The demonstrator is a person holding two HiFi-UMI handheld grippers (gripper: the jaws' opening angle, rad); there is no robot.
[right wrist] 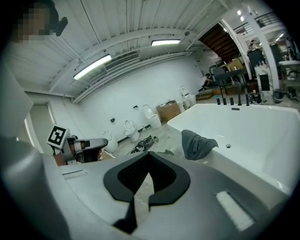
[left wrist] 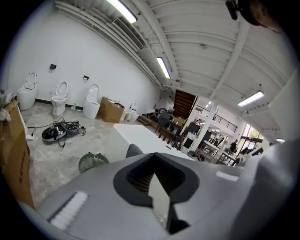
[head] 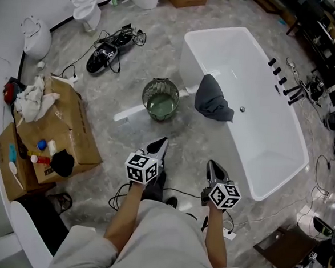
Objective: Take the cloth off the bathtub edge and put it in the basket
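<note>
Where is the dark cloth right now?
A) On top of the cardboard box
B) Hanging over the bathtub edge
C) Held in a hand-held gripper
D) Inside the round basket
B: the dark grey cloth is draped over the rim of the white bathtub, while the basket stands apart from it on the floor.

Head view: I look steeply down from head height, well above the floor (head: 212,151), with the bathtub (head: 282,133) at upper right and the basket (head: 161,98) at centre. Left gripper view: low, tilted up, facing across the floor, the ceiling (left wrist: 201,37) filling the top. Right gripper view: low, nearer the bathtub at right; all three views share bathtub and cloth (head: 213,99).
</note>
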